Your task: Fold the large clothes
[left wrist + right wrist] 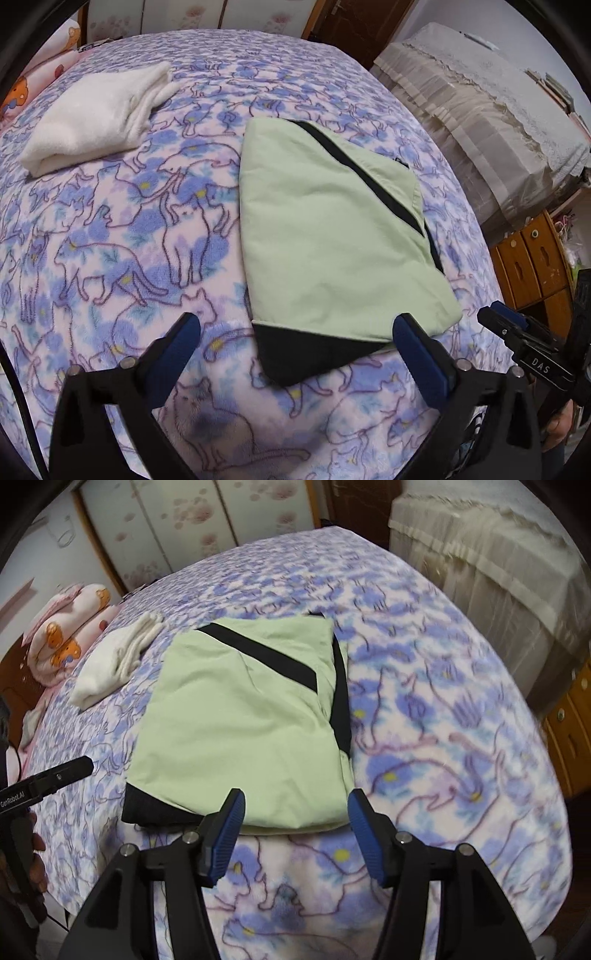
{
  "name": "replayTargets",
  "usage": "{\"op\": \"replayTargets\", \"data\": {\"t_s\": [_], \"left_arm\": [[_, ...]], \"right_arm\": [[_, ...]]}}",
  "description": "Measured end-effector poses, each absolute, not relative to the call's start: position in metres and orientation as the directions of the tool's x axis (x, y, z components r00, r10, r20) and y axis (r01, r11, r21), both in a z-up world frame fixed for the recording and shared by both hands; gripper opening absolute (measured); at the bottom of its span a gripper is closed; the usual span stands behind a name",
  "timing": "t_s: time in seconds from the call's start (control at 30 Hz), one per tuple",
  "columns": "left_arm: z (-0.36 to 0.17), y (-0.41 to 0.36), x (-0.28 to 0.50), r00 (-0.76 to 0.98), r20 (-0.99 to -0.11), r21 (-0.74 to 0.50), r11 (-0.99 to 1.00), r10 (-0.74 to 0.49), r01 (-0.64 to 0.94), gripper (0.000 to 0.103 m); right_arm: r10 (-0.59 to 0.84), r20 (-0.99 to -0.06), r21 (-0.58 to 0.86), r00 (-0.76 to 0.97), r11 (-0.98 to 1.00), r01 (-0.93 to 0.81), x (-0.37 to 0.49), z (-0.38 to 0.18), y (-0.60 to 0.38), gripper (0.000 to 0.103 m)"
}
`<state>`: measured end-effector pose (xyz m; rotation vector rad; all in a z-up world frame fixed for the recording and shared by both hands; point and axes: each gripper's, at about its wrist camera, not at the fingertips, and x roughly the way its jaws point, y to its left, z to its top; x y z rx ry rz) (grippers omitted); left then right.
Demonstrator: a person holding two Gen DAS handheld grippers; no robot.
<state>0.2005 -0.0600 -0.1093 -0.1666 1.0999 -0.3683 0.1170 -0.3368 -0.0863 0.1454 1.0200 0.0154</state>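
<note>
While both grippers hang empty off the near edge of the bed: pale green garment [325, 236] with black trim lying as a folded packet on the cat-print fleece blanket [110, 229].

Left gripper [297, 338] with jaws wide, nothing between, just short of the black corner [303, 354]; right gripper [295, 814] with jaws wide too, nothing held, at the near hem. Folded white garment [92, 118] well apart, toward the far left. Judged light, soft and limp, several layers thick, likely to sag and slide open if lifted by one point; fleece underneath probably grippy enough to resist dragging. Best hold, by judgement: both near corners at once, pinching all layers together at the hem, not the loose black flap alone.
</note>
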Motion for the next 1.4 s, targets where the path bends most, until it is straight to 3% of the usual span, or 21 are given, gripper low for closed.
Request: {"op": "replayTargets", "data": {"t_s": [0.17,0.23,0.3,0.33,0.8,1.1,1.23,1.4], "left_arm": [[-0.105,-0.062,0.213,0.407,-0.825,-0.336,0.920,-0.392,0.205,0.103],[-0.106,-0.063,0.220,0.400,-0.823,-0.349,0.914,-0.404,0.206,0.103],[-0.109,-0.064,0.228,0.397,-0.823,-0.351,0.913,-0.407,0.207,0.103],[-0.111,-0.065,0.230,0.396,-0.822,-0.352,0.912,-0.408,0.209,0.103],[-0.191,-0.081,0.283,0.266,-0.841,-0.433,0.881,-0.470,0.190,0.103],[-0.229,-0.092,0.305,0.213,-0.819,-0.501,0.845,-0.533,0.189,0.103],[-0.233,-0.097,0.317,0.211,-0.809,-0.516,0.835,-0.549,0.192,0.103],[-0.239,-0.099,0.327,0.188,-0.802,-0.537,0.823,-0.567,0.188,0.103]], "right_arm": [[0.053,-0.850,0.076,0.523,0.997,0.023,0.134,-0.073,-0.341,0.059],[0.057,-0.851,0.073,0.522,0.997,0.010,0.139,-0.072,-0.343,0.066],[0.060,-0.853,0.068,0.519,0.998,-0.004,0.149,-0.073,-0.347,0.083],[0.062,-0.853,0.068,0.518,0.998,-0.007,0.152,-0.074,-0.349,0.085],[0.291,-0.884,0.326,0.367,0.945,0.036,0.215,-0.172,-0.400,0.085],[0.575,-0.750,0.586,0.327,0.807,-0.077,0.265,-0.205,-0.394,0.087],[0.620,-0.721,0.619,0.309,0.777,-0.116,0.284,-0.211,-0.382,0.087],[0.604,-0.748,0.588,0.275,0.795,-0.147,0.290,-0.218,-0.369,0.087]]}}
